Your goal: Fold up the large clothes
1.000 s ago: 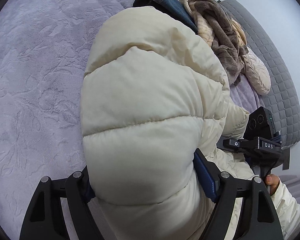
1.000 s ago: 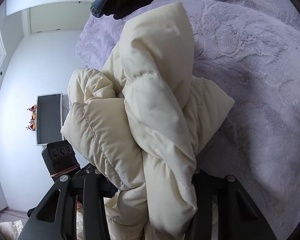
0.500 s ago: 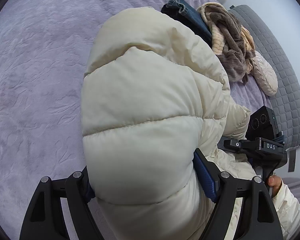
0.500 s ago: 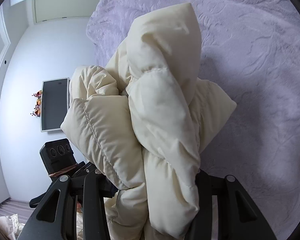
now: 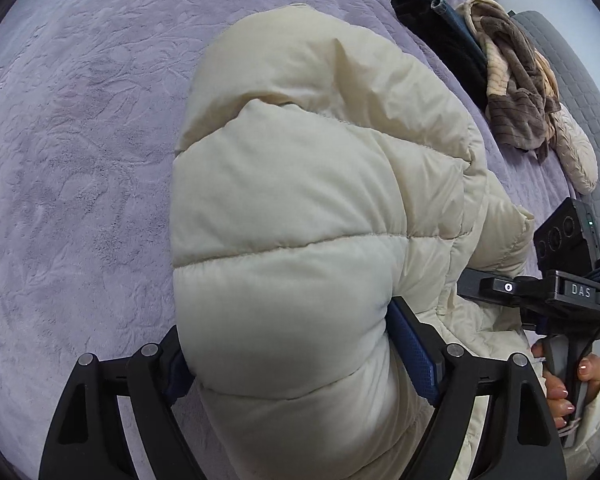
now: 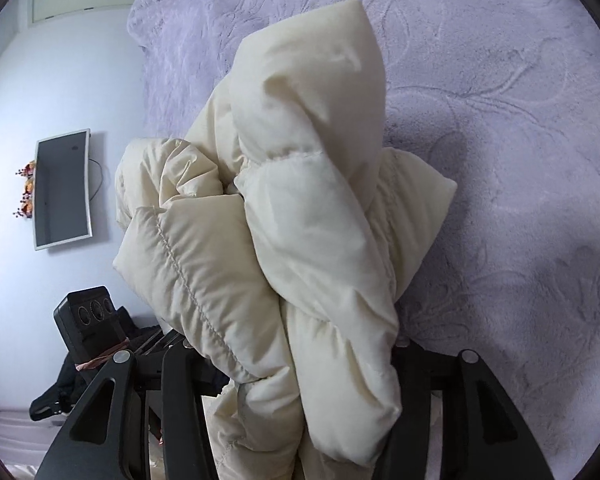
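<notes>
in the left wrist view the left gripper [image 5: 296, 344] has its jaws opening with the cream puffer jacket [image 5: 320, 208] bulging between them, above the lilac bed [image 5: 80, 140]. in the right wrist view the right gripper [image 6: 296, 364] likewise has its jaws opening around bunched jacket folds.

One marking is legible. The letters "DAS" stand in light capitals on the dark housing of the right gripper [image 5: 572, 300], on the block face turned toward the left wrist camera, to the right of the left gripper's tongs and just behind the round white-ringed button on the same housing. A small green indicator light shows on the upper edge of the camera module [image 5: 568, 232] mounted above that block; it carries no characters. In the right wrist view, no text, number or brand can be read on any surface ahead of or beside the tongs.
</notes>
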A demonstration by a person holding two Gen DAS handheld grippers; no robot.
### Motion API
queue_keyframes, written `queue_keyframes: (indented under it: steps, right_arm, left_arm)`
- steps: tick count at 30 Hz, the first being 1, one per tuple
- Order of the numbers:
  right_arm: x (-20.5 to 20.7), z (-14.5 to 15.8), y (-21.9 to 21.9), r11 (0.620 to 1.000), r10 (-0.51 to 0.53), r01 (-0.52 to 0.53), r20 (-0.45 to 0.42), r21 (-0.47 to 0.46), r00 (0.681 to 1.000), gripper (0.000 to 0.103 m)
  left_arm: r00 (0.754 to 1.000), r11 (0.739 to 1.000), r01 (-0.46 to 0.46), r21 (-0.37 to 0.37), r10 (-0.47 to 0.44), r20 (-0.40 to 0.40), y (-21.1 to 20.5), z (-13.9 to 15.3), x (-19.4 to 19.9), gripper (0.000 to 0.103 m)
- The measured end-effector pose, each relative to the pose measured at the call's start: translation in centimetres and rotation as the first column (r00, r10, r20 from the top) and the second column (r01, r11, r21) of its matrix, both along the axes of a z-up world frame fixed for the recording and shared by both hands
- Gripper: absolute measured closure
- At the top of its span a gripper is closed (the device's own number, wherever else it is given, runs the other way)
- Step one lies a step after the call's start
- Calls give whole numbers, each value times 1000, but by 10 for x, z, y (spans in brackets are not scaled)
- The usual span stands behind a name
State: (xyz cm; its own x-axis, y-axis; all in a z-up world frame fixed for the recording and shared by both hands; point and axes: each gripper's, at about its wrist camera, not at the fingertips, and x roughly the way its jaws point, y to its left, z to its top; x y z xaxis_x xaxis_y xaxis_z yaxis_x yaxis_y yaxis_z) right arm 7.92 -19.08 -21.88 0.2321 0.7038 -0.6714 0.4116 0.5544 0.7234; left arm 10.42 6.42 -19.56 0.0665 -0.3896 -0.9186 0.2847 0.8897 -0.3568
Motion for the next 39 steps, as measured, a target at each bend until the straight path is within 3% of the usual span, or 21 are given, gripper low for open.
queue_keyframes:
  steps: [4,8,9,11,14,17,23,26,30,35,39]
  right_arm:
    - [-7,32,-9,992,20,-22,-15,-127,1000,45]
    - [-11,82,-6,961,46,-38,25,-274,999,46]
    - [-11,95,-1,954,63,-47,44,-298,997,48]
    - [-17,113,10,944,106,-77,74,-322,992,76]
    - [-42,123,27,934,181,-131,126,-333,975,86]
    - [-51,131,63,909,278,-214,137,-357,951,87]
    - [-88,84,88,812,378,-331,1,-480,926,89]
    - [-95,69,83,830,341,-309,-18,-464,940,91]
    - [-96,64,83,828,336,-298,-5,-476,942,91]
    - [-92,54,86,838,317,-284,-7,-466,948,91]
    - [-92,49,88,839,301,-277,-25,-468,953,91]
  left_arm:
    - [1000,1000,0,8,0,1,-3,-2,2,16]
    - [1000,1000,-2,11,2,4,-13,-2,4,16]
    - [1000,1000,-3,11,3,4,-14,-1,4,16]
    - [1000,1000,-2,13,2,7,-17,-1,4,16]
    - [1000,1000,-2,17,2,8,-19,0,4,16]
    - [1000,1000,-2,19,2,10,-19,0,4,16]
    - [1000,1000,7,2,-7,-8,-16,6,5,16]
    - [999,999,31,21,-31,11,-11,20,1,16]
    - [992,998,57,36,-60,112,4,59,-4,20]
    - [975,986,139,-94,-120,189,3,110,5,22]
    - [952,950,258,-176,-219,215,-41,117,15,22]
